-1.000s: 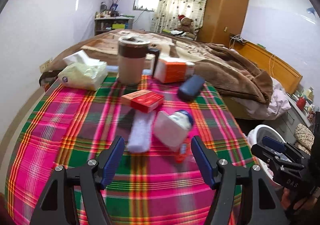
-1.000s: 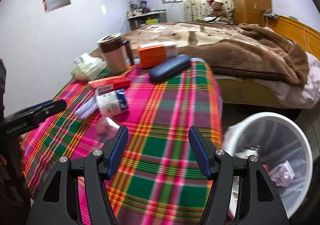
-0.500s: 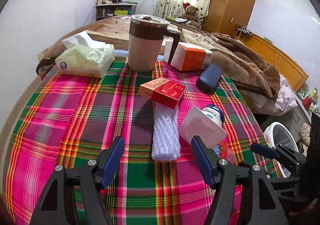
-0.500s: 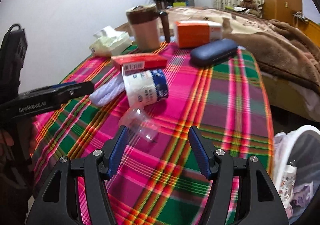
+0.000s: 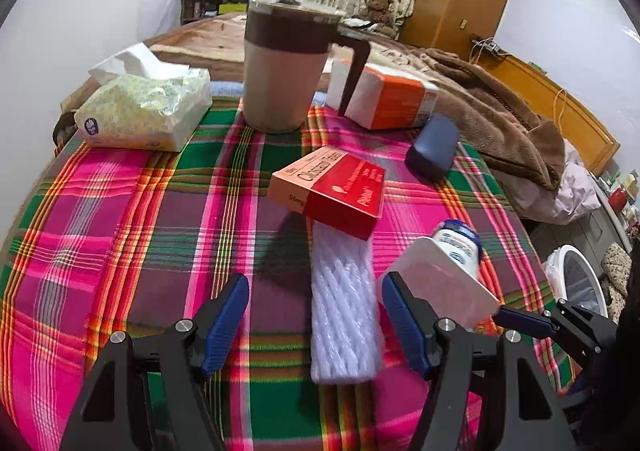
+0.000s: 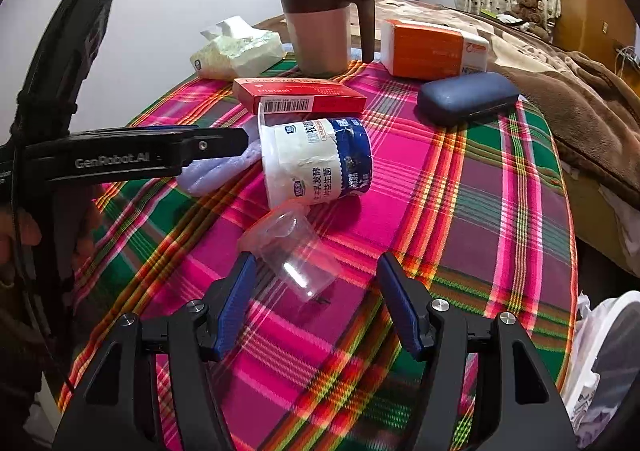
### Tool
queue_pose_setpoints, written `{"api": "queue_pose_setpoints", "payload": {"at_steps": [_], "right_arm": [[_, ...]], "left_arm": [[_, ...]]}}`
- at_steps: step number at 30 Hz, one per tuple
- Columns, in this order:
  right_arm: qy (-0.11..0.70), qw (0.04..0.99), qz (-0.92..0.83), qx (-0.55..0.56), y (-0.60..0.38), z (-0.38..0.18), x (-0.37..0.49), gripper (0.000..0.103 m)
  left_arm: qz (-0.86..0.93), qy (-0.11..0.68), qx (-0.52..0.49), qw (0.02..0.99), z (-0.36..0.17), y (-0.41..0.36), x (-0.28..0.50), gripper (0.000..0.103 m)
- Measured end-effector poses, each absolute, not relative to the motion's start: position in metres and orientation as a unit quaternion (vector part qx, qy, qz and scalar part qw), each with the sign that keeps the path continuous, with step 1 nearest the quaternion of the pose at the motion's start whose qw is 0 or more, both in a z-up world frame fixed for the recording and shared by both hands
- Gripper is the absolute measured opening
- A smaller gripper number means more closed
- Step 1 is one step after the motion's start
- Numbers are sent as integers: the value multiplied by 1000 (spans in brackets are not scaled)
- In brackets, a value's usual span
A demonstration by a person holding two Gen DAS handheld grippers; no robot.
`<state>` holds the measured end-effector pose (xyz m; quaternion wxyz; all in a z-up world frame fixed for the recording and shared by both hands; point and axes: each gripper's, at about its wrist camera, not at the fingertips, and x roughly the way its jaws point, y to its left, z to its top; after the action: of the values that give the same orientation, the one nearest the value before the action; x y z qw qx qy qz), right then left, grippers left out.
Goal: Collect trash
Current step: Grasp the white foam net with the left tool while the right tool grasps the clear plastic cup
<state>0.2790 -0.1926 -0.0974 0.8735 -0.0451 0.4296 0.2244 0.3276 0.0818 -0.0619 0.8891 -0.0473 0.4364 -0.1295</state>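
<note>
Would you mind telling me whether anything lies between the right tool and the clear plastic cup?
Nothing visible does: the right tool is open, and the clear plastic cup lies on its side just ahead, on the plaid cloth.

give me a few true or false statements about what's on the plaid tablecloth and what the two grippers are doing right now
1. The yogurt tub lies on its side. True.
2. The right gripper is shut on the clear plastic cup. False: it is open, with the cup lying in front of its fingers.
3. The white foam net sleeve lies between the fingers of the open left gripper. True.
4. The red medicine box stands upright beside the mug. False: it lies flat, with one end over the foam sleeve.
5. The blue glasses case is open. False: it is closed.
</note>
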Motion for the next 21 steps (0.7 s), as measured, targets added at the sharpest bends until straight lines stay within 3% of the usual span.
{"api": "queue_pose_setpoints", "payload": {"at_steps": [4,7,15,21], "right_arm": [[433,871,228,-49,-189,-100,283,64],[435,869,228,-55,-187,-102,284,56],[433,868,235,-59,-185,-102,287,46],[431,868,238,-62,-185,-102,286,35]], "left_arm": [[-137,446,-41,884,-67,78,337,69],[-136,455,-39,879,-73,77,344,69],[-136,455,-42,879,-77,76,352,69],[-131,454,-22,881,-78,72,352,48]]}}
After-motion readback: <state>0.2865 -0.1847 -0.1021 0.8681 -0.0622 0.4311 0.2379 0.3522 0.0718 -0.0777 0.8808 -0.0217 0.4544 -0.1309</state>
